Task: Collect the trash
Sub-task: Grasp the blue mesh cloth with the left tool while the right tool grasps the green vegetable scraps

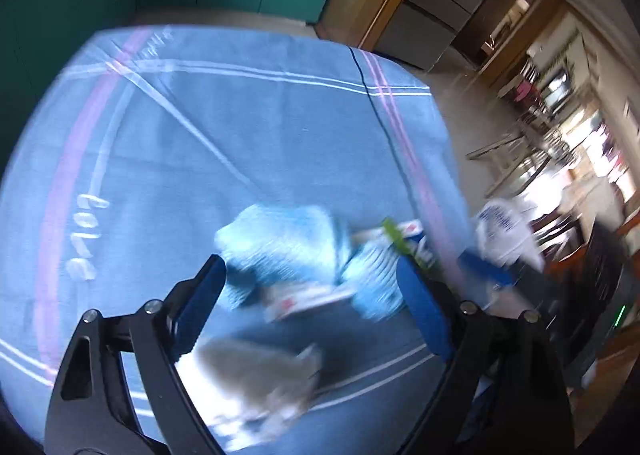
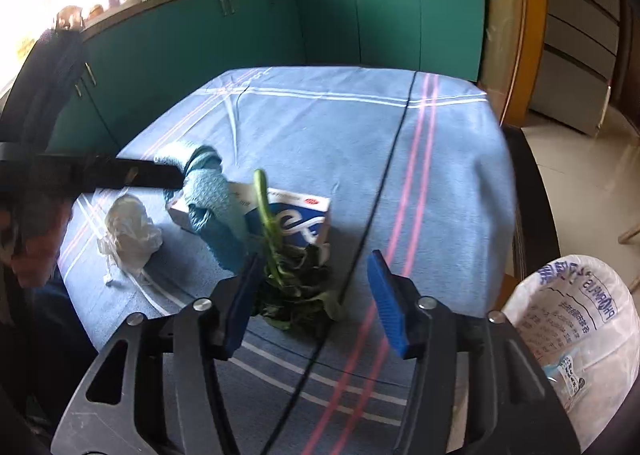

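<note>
On the blue cloth-covered table (image 2: 320, 127) lie a teal rag (image 2: 212, 199), a blue-and-white box (image 2: 304, 219), wilted green vegetable scraps (image 2: 292, 279) and a crumpled white bag (image 2: 128, 227). My right gripper (image 2: 312, 291) is open and empty, its jaws around the greens from above. My left gripper (image 1: 312, 287) is open and empty, blurred by motion, hovering over the rag (image 1: 280, 243) and box (image 1: 304, 295), with the white bag (image 1: 260, 379) below it. The left gripper's arm (image 2: 100, 175) reaches in from the left in the right wrist view.
A white printed plastic bag (image 2: 576, 339) stands open at the table's right edge, also in the left wrist view (image 1: 504, 231). A black cable (image 2: 384, 191) runs across the cloth. Teal kitchen cabinets (image 2: 360, 23) stand behind; a dark chair (image 2: 532, 191) is at the right.
</note>
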The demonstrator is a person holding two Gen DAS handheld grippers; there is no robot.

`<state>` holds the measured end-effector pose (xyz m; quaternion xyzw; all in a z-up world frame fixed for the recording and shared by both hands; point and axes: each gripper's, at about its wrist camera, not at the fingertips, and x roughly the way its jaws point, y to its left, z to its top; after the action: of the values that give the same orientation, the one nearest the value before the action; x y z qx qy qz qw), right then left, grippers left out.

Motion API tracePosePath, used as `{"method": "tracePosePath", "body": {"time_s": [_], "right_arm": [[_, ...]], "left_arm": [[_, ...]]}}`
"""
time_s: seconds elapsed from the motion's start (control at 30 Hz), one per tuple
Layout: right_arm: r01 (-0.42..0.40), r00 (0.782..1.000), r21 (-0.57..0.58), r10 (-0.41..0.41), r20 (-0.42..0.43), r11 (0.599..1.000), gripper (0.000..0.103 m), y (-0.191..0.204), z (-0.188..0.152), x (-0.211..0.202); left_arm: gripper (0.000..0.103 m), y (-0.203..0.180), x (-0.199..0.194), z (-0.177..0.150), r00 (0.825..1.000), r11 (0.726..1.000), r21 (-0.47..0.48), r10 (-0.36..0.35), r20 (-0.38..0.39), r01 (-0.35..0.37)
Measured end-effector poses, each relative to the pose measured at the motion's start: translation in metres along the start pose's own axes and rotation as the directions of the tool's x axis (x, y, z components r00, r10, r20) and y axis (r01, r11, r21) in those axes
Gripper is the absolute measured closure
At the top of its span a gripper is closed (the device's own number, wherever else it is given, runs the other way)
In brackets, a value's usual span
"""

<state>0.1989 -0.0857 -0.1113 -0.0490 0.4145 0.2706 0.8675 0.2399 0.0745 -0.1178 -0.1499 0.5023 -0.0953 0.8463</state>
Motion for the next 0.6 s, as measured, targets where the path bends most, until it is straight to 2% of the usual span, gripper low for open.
{"method": "tracePosePath", "body": {"time_s": [0.03,0.1,0.17,0.27,0.3,0.33,0.4,0.47,0.6], "right_arm": [[0.001,1.000,-0.007,-0.001,-0.007,1.000,0.046,0.002,0.000,0.004],[0.005,1.000,-0.024,-0.005,-0.025,1.000,0.046,0.007,-0.001,0.012],[0.008,0.999,-0.029,-0.009,-0.036,1.000,0.046,0.008,-0.003,0.016],[0.002,0.999,-0.044,-0.004,-0.044,0.999,0.046,0.011,-0.005,0.021],[-0.004,0.999,-0.049,0.002,-0.042,0.999,0.050,0.012,-0.005,0.021],[-0.011,0.999,-0.052,0.009,-0.041,0.999,0.061,0.012,-0.005,0.021],[-0.037,0.998,-0.049,0.035,-0.043,0.998,0.074,0.013,-0.005,0.022],[-0.048,0.998,-0.045,0.046,-0.039,0.998,0.080,0.014,-0.004,0.020],[-0.083,0.997,-0.020,0.083,-0.003,0.996,0.084,0.010,0.000,0.007]], "left_arm": [[0.016,-0.003,0.008,0.007,1.000,1.000,-0.018,0.013,-0.015,-0.013],[0.025,-0.009,0.020,0.015,0.997,0.997,-0.010,0.076,-0.027,-0.076],[0.053,-0.013,0.029,0.020,0.994,0.994,0.001,0.105,-0.040,-0.105],[0.066,-0.018,0.035,0.023,0.996,0.996,0.014,0.084,-0.037,-0.083],[0.067,-0.019,0.033,0.022,0.997,0.997,0.022,0.077,-0.025,-0.076],[0.069,-0.020,0.031,0.023,0.997,0.997,0.030,0.075,-0.011,-0.074],[0.069,-0.020,0.025,0.023,0.997,0.997,0.036,0.069,0.017,-0.069],[0.070,-0.018,0.013,0.022,0.996,0.998,0.040,0.050,0.068,-0.053],[0.069,-0.010,-0.012,0.022,0.983,0.997,0.044,0.049,0.178,-0.058]]}}
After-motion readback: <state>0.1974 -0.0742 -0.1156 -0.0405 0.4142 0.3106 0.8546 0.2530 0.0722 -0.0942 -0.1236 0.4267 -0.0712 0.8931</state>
